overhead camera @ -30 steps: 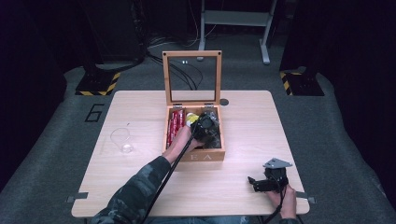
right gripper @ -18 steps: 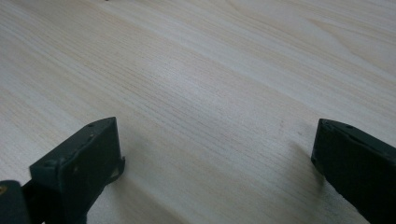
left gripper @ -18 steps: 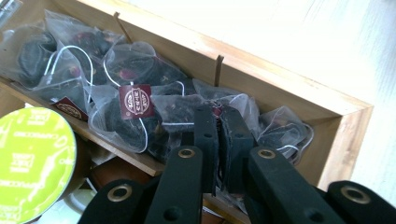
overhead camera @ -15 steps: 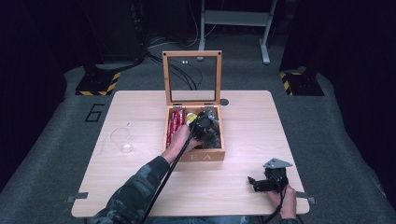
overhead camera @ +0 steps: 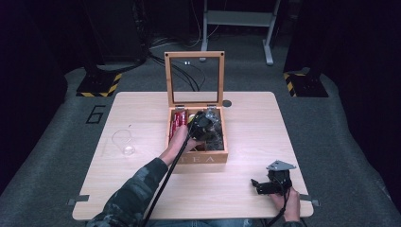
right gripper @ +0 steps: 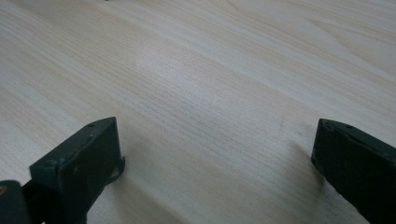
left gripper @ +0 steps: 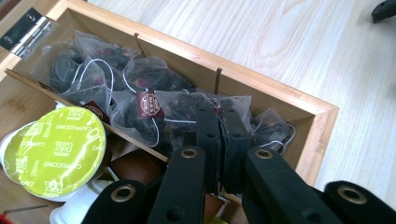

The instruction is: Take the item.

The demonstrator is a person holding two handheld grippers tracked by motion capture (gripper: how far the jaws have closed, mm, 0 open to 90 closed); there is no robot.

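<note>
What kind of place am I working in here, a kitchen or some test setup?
Most likely a lab or recording studio, not a kitchen: a lone wooden table stands on grey carpet among dark curtains, hazard-striped stand bases flank it, and loose cables run behind the open tea box.

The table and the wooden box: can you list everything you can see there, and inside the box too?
Table: one, light wood, centre.
Tea box: one, wooden, lid up, mid-table.
Tea bags: several, clear mesh with dark leaves, right-hand compartments of the box.
Coffee capsule: one, green lid, beside the bags.
Red packets: a few, left compartment of the box.
Glass: one, clear, left of the box.
Left tool: black, shut on a tea bag.
Right tool: black, open, near the table's near right edge.
</note>
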